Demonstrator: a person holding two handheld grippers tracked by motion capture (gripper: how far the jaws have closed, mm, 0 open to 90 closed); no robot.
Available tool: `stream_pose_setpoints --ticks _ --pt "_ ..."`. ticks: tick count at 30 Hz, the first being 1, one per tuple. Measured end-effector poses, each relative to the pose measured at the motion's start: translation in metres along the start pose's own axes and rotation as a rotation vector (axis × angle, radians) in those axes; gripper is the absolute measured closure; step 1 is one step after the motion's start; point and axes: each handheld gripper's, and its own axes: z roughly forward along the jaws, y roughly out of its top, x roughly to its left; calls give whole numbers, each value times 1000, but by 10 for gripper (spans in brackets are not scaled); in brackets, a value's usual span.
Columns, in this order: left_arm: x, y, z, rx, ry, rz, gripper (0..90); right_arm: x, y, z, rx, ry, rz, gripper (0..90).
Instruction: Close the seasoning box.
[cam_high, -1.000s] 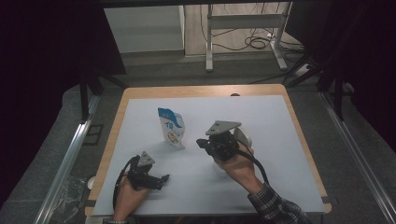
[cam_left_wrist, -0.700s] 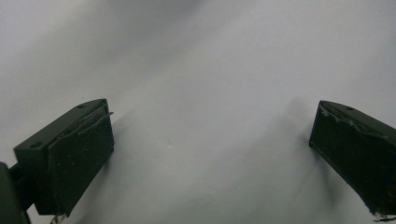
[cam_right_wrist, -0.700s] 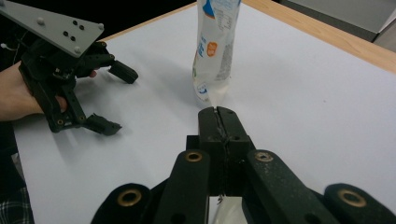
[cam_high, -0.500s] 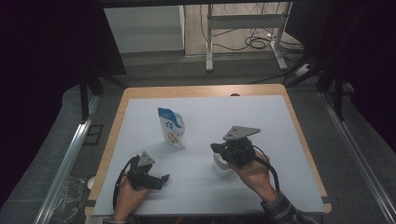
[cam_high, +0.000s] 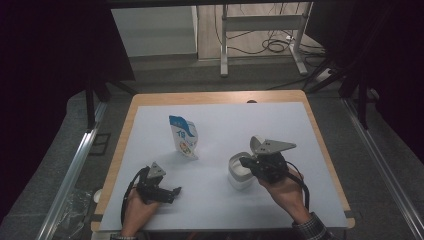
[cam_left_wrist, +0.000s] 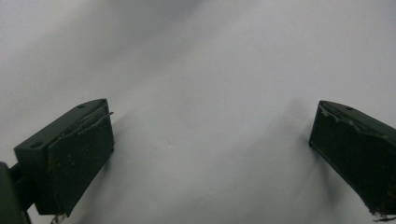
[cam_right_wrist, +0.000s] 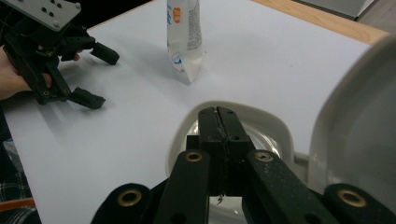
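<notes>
My right gripper (cam_high: 246, 162) has its jaws clenched flat together, pad against pad, with nothing between them. In the right gripper view they point down over the white container (cam_right_wrist: 261, 135), a squarish tub with a rounded rim, and their tips sit just above its open mouth. The container's hinged lid (cam_right_wrist: 355, 126) stands up at the right edge of that view, close beside my jaws. Whether the tips touch the rim I cannot tell.

In the high view the white container (cam_high: 239, 172) sits on the white sheet (cam_high: 280, 125) that covers the table (cam_high: 215, 97), in the near right part of it, just to the left of my right hand (cam_high: 282, 187).

My left gripper (cam_high: 172, 192) rests low at the near left of the sheet, well apart from the container. Its jaws are released and stand wide (the left gripper view has one black pad at each side and bare white sheet between them). Nothing is in them.

A pouch (cam_high: 184, 136) with blue and white print stands upright near the middle of the sheet, beyond both grippers and apart from each. In the right gripper view the pouch (cam_right_wrist: 183, 37) rises past the container, with my left gripper (cam_right_wrist: 91, 74) off to its left.
</notes>
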Motion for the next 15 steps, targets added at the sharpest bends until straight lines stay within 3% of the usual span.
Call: stream_pose_setpoints --ticks 15 --pt "0 0 0 1 1 3 0 -11 -23 -21 -11 -39 40 892"
